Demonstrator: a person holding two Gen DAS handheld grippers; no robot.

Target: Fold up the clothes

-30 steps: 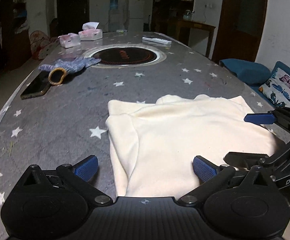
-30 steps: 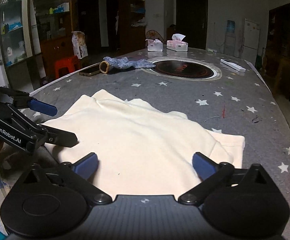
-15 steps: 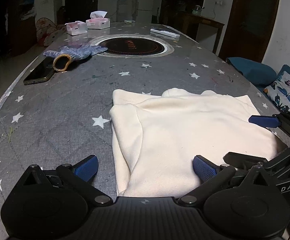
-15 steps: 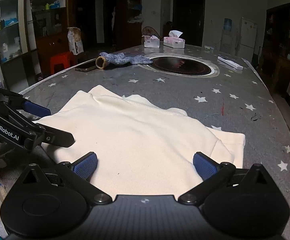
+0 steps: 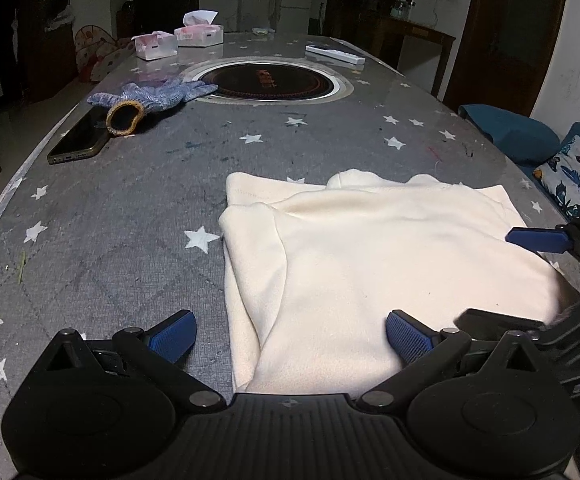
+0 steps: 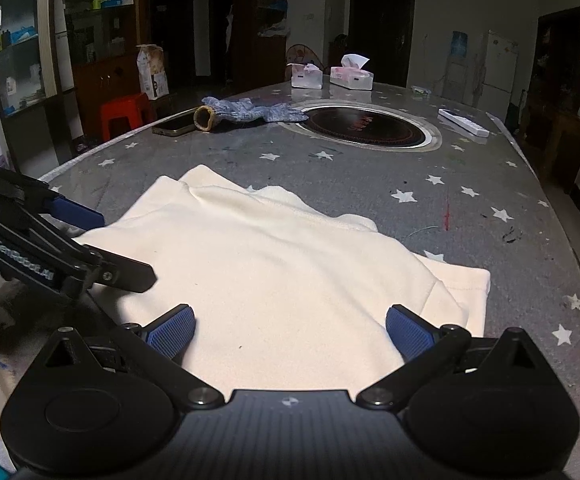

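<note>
Cream garment (image 5: 369, 256) lies folded flat at the table's (image 5: 130, 208) near edge; left gripper (image 5: 290, 336) and right gripper (image 6: 290, 332) both gape unclenched over its near hem, seemingly poised to grasp it for another fold

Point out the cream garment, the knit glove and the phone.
cream garment (image 5: 389, 256), left wrist view, middle of top layer
knit glove (image 5: 158, 94), left wrist view, palm
phone (image 5: 78, 138), left wrist view, screen

The left gripper (image 5: 288, 334) hovers low over the near left edge of the cream garment (image 5: 369, 256), jaws spread wide and holding nothing. The right gripper (image 6: 290, 332) hovers over the garment's near right edge, equally wide apart and empty.
</note>
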